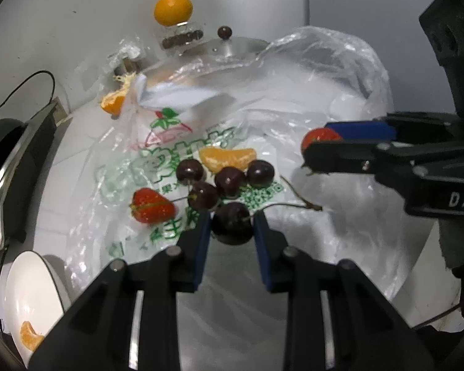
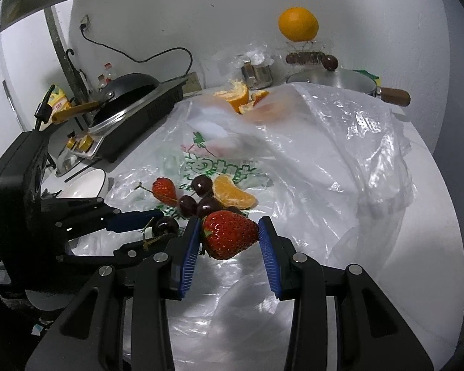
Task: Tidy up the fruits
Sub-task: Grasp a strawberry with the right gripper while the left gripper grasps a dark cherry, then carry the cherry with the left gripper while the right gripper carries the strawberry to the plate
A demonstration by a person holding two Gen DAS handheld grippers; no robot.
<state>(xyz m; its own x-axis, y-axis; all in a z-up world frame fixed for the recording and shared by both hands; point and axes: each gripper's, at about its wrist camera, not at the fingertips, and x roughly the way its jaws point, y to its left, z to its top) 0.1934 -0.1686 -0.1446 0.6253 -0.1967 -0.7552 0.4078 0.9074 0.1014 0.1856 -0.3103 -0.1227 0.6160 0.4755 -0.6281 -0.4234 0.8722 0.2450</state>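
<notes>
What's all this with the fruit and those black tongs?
Someone is sorting fruit lying on a plastic bag with two hand-held grippers. The left gripper has a dark cherry between its fingers; the right gripper has a strawberry. More cherries, another strawberry and an orange segment wait. A white bowl holds one segment.

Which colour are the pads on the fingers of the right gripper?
Blue, ribbed pads on black fingers; the right wrist view shows them best.

White letters "DAS", cut off at the picture's right edge, stand on the black body of the right gripper in the left wrist view. The plastic bag carries green printed Chinese characters and a small code-like patch, too blurred and creased to read.
</notes>
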